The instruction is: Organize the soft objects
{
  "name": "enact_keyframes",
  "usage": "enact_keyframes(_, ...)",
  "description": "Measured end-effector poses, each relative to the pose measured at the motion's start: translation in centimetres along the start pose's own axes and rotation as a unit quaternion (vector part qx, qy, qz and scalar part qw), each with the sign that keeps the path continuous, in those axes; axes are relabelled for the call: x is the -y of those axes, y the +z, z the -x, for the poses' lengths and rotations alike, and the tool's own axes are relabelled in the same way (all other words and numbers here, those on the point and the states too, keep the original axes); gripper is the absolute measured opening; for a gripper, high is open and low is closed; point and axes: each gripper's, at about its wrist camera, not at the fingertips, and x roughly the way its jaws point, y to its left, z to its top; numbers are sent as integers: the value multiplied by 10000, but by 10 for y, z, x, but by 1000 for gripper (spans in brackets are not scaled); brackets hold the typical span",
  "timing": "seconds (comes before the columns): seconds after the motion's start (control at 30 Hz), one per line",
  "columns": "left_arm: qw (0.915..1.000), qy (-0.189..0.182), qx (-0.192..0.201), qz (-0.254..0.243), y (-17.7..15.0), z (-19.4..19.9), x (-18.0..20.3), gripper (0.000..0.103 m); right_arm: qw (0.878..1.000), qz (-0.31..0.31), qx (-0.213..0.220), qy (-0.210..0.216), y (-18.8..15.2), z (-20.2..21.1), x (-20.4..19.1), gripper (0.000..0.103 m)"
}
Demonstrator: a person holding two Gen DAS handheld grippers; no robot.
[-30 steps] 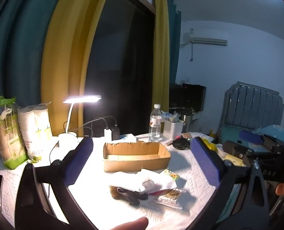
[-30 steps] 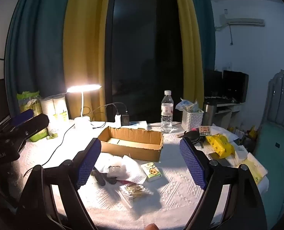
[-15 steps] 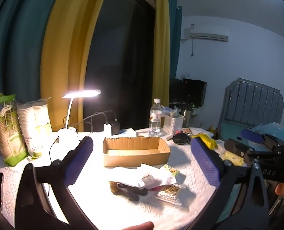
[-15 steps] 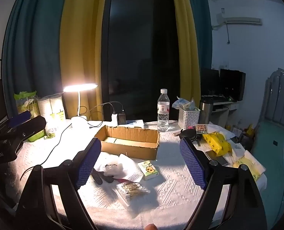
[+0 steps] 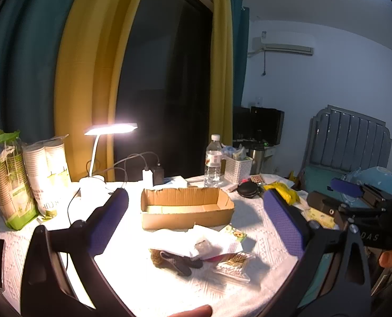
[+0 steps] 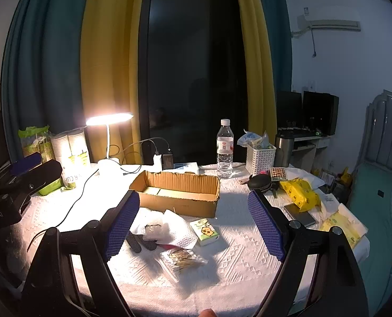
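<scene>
The left gripper [image 5: 196, 222], with its two blue bumpy pads, is spread wide and holds nothing. It hangs above the near edge of the table and points at the pile of small things. The right gripper [image 6: 193, 224] is the same: wide apart, nothing in it, up in the air. I think both are spread like this so they are ready to come down on something soft.

Just past the claws lies the pile, on the white bumpy tablecloth [image 6: 248, 248]. There is a crumpled white paper towel [image 6: 177, 229], a small green tissue pack with a cartoon face [image 6: 204, 232], a clear bag of cotton swabs [image 6: 181, 257] and some flat black mesh pieces [image 6: 139, 241]. These soft things touch or lie on each other, near the front of the table. They are not put away yet.

Right behind the pile is a long brown cardboard box with no lid [image 6: 178, 191]. It looks almost bare inside; only its floor shows. I think it sits there so the soft things can go in it.

Farther back stand a clear plastic water bottle [image 6: 225, 149] and a white plastic basket with holes [image 6: 260, 157] full of small packets. A white desk lamp [image 6: 108, 118] shines at the left, next to tall bagged stacks of paper cups [image 5: 46, 174]. A yellow soft pack [image 6: 300, 191] lies off to the right.
</scene>
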Motion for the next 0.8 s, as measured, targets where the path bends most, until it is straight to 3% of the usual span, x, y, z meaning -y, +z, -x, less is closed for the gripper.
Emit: enact_keyframes(0.8,10000,-8,-50,49,-1,0,0,102,10000,-23,-50,21,-1,-3,1,87)
